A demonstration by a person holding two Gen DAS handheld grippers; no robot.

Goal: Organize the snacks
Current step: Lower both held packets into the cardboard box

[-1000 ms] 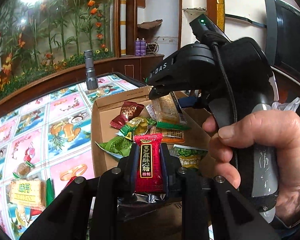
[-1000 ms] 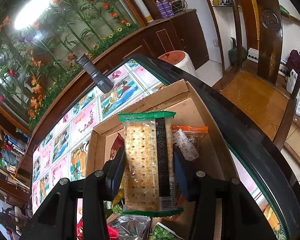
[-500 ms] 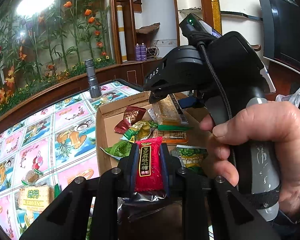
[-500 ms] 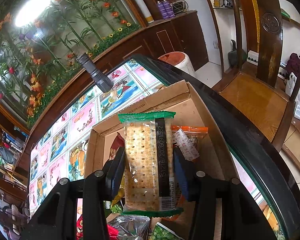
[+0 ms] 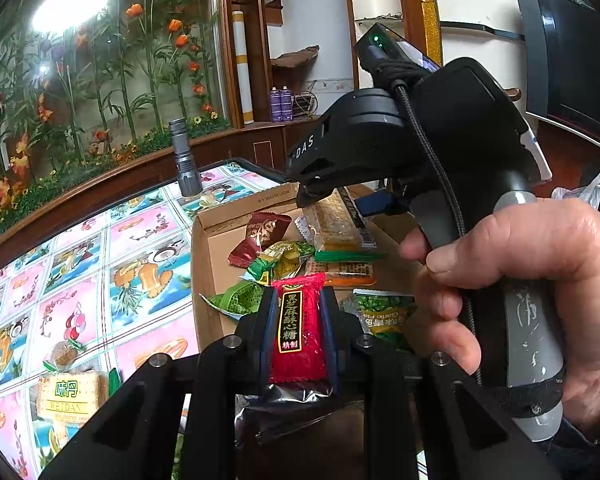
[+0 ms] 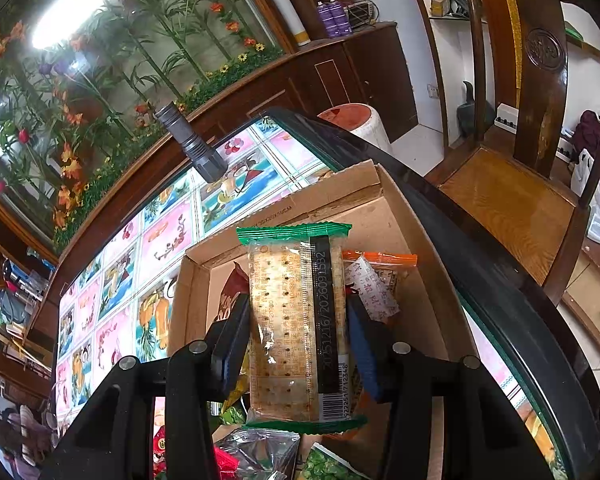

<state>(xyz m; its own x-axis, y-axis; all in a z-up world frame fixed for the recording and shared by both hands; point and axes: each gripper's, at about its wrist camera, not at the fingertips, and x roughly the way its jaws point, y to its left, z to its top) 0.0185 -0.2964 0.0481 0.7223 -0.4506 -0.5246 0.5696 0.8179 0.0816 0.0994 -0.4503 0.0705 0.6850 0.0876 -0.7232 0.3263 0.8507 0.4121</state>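
My left gripper is shut on a red candy packet and holds it above the near end of a shallow cardboard box. My right gripper is shut on a clear cracker packet with green ends, above the same box. That packet also shows in the left wrist view, under the right gripper's black body. Several snacks lie in the box: a dark red packet, green candies, an orange packet and a green pea bag.
A WEIDAN cracker packet and a small round sweet lie on the patterned tabletop left of the box. A grey flashlight stands at the far table edge. A wooden chair stands right of the table.
The left wrist view has shifted slightly, so the box sits a little further right and higher in frame. Both grippers keep their packets; the right gripper has hardly moved.
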